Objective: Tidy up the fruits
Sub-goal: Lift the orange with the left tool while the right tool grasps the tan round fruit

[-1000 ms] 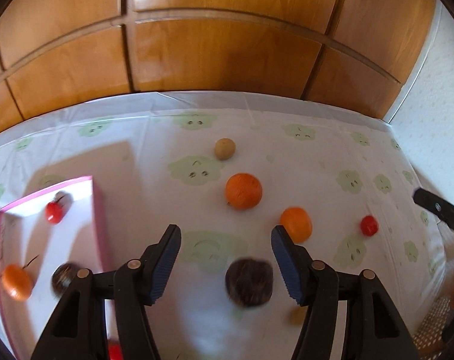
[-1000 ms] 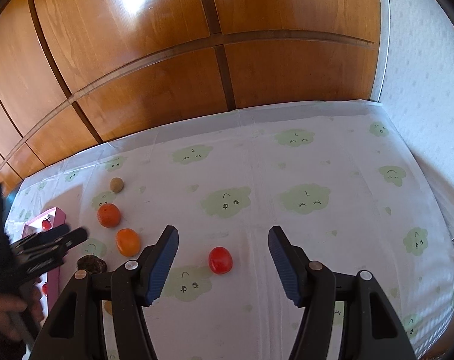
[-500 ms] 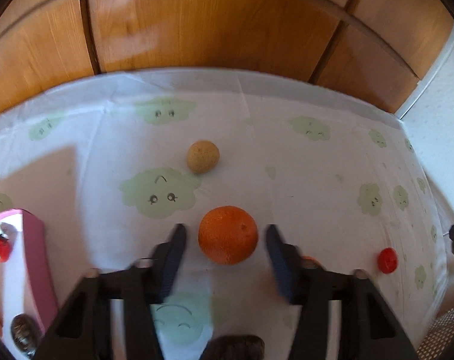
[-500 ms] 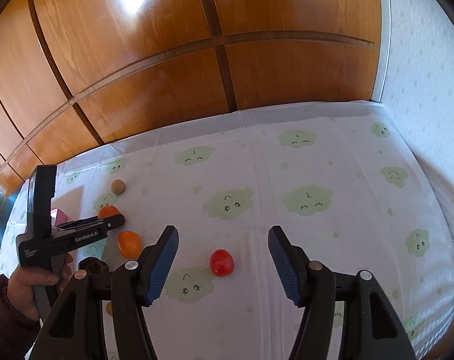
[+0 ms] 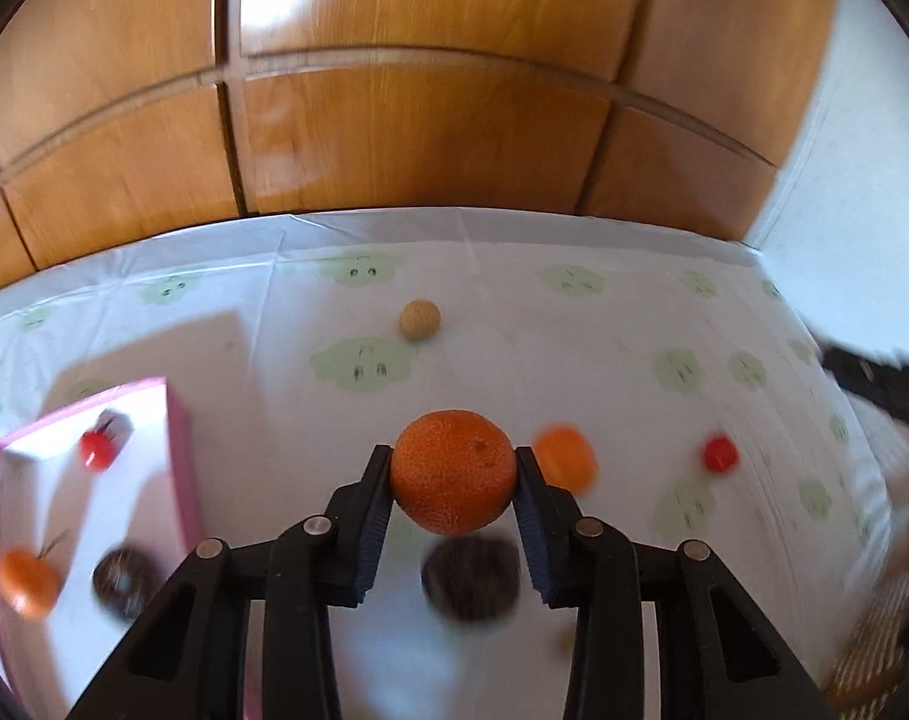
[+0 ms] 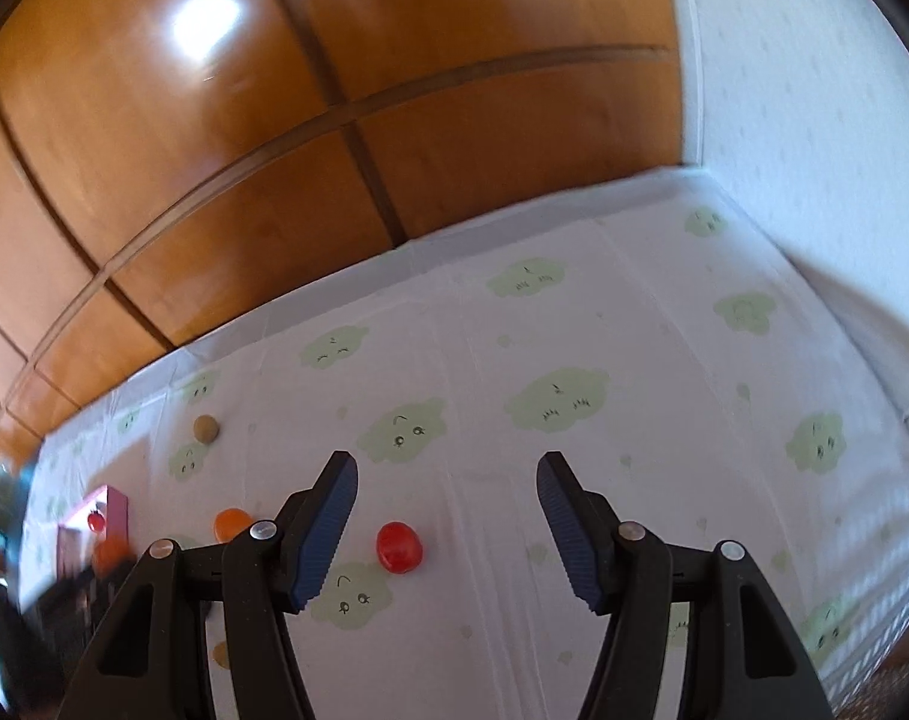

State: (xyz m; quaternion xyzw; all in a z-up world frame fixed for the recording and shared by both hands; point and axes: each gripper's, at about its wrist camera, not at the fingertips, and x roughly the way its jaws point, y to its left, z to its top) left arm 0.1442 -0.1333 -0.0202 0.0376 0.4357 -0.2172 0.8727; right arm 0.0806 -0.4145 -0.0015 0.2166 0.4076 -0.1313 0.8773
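My left gripper point(image 5: 453, 461) has a large orange point(image 5: 453, 471) between its blue pads, held above the cloud-print cloth; its jaws are still closing and both pads press on the fruit. Beneath it lies a dark round fruit point(image 5: 469, 579). At the left stands a pink box point(image 5: 178, 438) holding a red cherry tomato point(image 5: 97, 450), a small orange fruit point(image 5: 25, 582) and a dark fruit point(image 5: 124, 579). My right gripper point(image 6: 448, 471) is open and empty. A red tomato point(image 6: 399, 546) lies on the cloth just under the gap between its fingers, nearer the left one.
Loose on the cloth are a tan ball point(image 5: 420, 318), a small orange fruit point(image 5: 565, 459) and the red tomato point(image 5: 720, 453). A wooden panel wall point(image 5: 424, 138) runs along the back and a white wall point(image 6: 814, 120) closes the right side.
The left gripper went forward over the dark fruit to the large orange, closed on it and drew back with it. The right gripper rolled and its view tilted.
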